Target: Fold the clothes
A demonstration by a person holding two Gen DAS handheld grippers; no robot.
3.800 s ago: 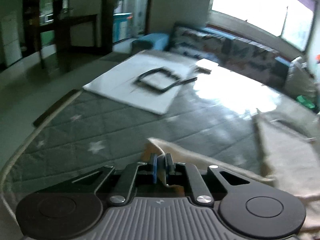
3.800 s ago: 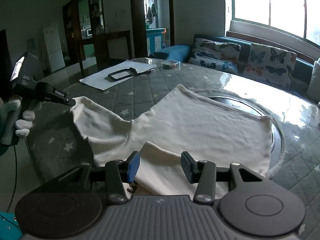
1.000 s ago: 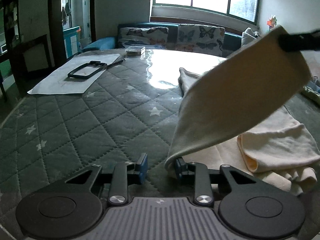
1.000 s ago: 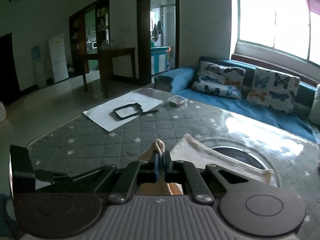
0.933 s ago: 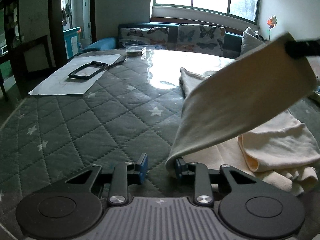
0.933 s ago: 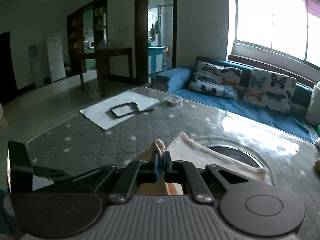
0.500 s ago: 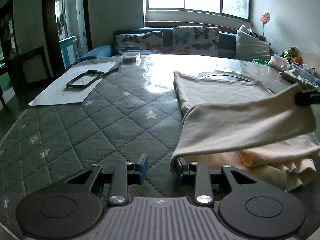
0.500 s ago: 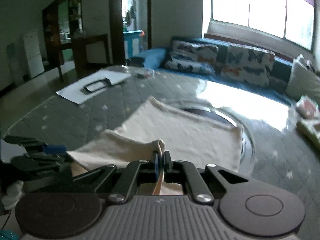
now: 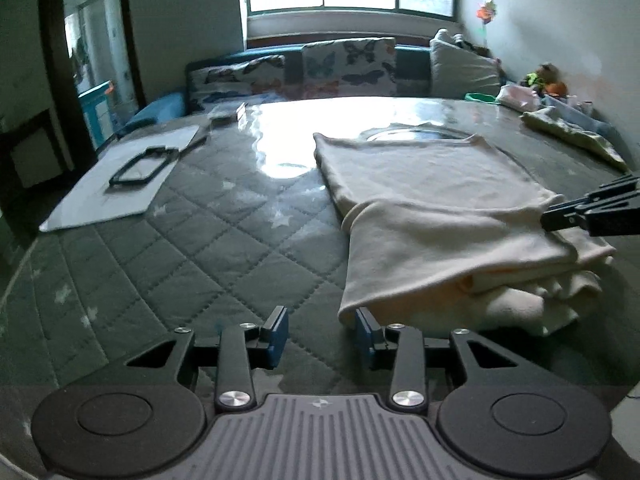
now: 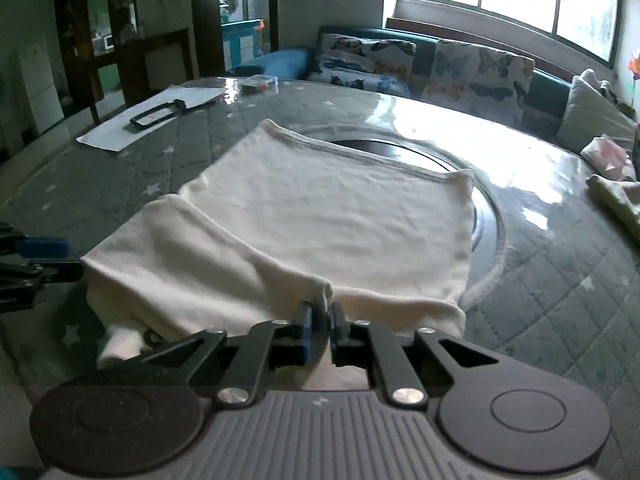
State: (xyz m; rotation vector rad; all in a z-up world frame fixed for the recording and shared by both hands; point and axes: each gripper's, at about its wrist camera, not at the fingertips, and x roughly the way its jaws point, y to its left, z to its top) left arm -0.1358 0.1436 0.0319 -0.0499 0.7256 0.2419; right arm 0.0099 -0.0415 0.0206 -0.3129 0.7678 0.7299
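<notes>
A soft cream cloth shirt (image 9: 440, 184) lies on the grey quilted table cover with white stars (image 9: 160, 248), partly over the round glass ring (image 10: 486, 208) in the middle. One part is folded over the shirt's near end. The right gripper (image 10: 320, 320) has its jaws pressed together, pinching the edge of that folded part. The left gripper (image 9: 322, 330) has its jaws spread wide, with nothing between them, and its right finger (image 9: 366, 330) sits just beside the shirt's corner. A white paper sheet (image 9: 120, 176) with a black frame (image 9: 142, 164) on it lies well apart from the shirt.
</notes>
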